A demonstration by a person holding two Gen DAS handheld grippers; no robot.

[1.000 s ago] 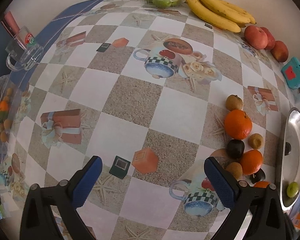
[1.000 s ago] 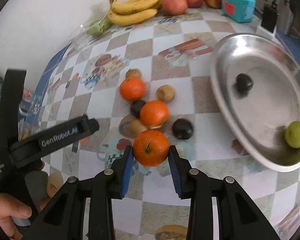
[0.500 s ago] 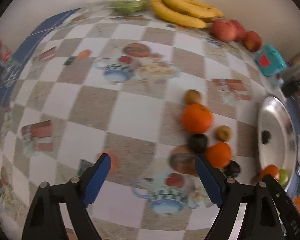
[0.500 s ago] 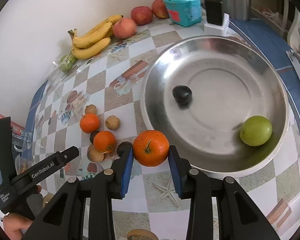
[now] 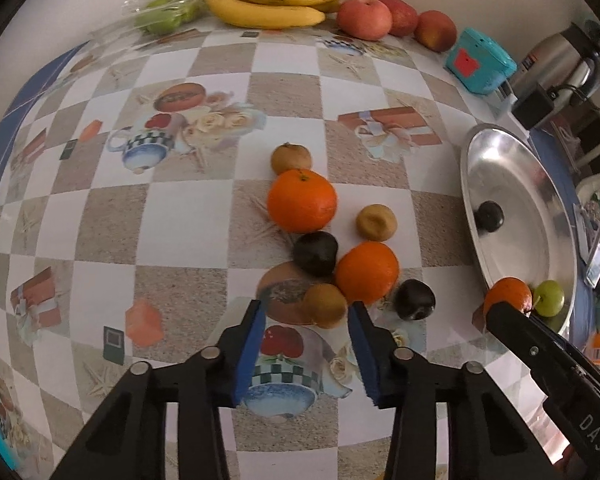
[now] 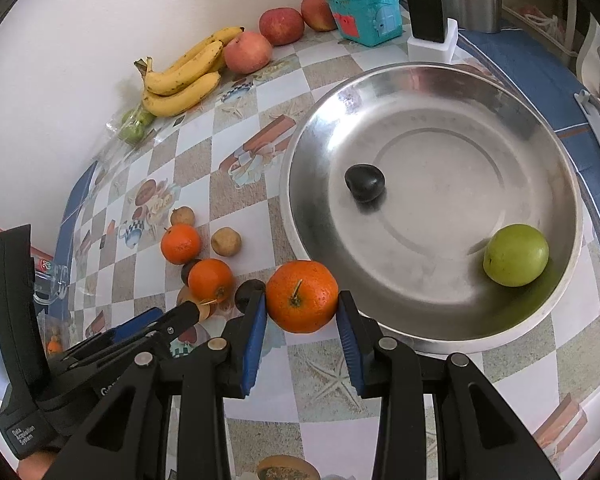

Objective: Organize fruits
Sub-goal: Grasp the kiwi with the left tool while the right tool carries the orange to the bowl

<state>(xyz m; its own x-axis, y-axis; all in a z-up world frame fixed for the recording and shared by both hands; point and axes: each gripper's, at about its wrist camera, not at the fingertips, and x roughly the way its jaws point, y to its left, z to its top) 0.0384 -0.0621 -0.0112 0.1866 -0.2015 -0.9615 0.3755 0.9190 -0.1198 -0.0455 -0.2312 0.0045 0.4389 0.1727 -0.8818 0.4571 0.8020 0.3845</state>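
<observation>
Right tongs (image 6: 302,320) clamped on orange (image 6: 302,296), just short of metal bowl (image 6: 572,184) rim; plum (image 6: 365,188) and green fruit (image 6: 516,255) inside. Left tongs (image 5: 306,338) open, empty, nearing brown fruit (image 5: 325,305) amid loose oranges (image 5: 302,200).

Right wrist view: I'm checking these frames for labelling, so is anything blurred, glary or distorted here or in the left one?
Right wrist view: sharp; the held orange is crisp, soft glare streaks the metal bowl, and fisheye bends the checkered tablecloth. Left wrist view: sharp in the middle, the bowl rim shines, and the edges curve and darken strongly.
</observation>
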